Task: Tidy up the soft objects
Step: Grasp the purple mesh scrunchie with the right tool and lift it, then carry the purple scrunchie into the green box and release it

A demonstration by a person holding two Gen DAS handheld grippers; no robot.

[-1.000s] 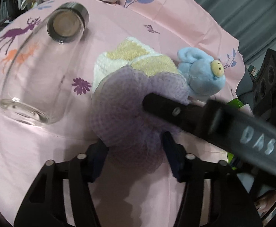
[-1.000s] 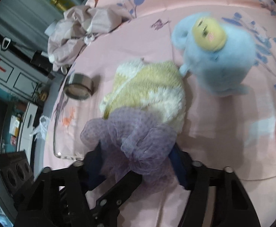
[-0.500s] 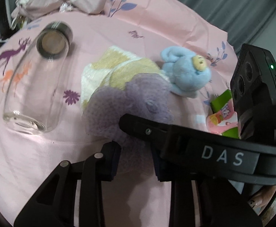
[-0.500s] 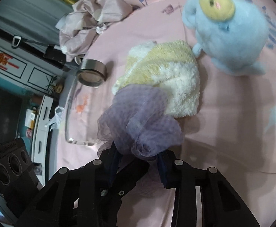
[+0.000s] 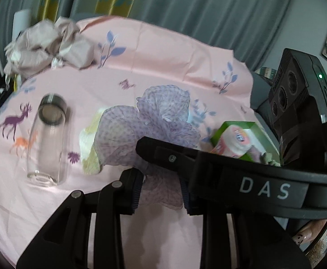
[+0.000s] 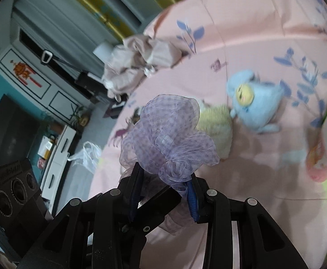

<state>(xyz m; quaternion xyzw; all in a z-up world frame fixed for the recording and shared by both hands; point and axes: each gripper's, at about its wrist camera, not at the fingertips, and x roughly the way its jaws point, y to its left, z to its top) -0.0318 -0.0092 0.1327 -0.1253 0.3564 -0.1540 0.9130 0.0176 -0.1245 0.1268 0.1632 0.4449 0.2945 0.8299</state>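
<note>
1. My left gripper (image 5: 161, 186) is clamped narrow on the lower folds of the purple mesh pouf (image 5: 150, 125); the pads press the gathered netting from both sides.
2. My right gripper (image 6: 163, 186) is also closed on the same purple mesh pouf (image 6: 167, 139), pinching its bunched base; the bulk of the netting fans out above and beyond the fingertips.
3. In the left wrist view the right gripper's finger crosses in front of the pouf from the right, its tip against the netting just above my left pads. White lettering on that finger reads "DAS".
4. The pouf sits clear of the pink sheet (image 5: 163, 51) in both views, held between the two tools.
5. Just beyond the pouf lies a cream and yellow fluffy towel (image 6: 217, 123), partly hidden behind the netting.
6. Right of the towel, touching its far edge, rests a blue plush toy (image 6: 255, 103) with a yellow face.
7. At the near right is a green pack (image 5: 242, 139) with pink and white print; its writing is too blurred to read.
8. To the left lies a clear glass jar (image 5: 49, 139) on its side, well apart from the pouf.
9. At the far left corner is a heap of crumpled beige cloth (image 5: 49, 47).
</note>
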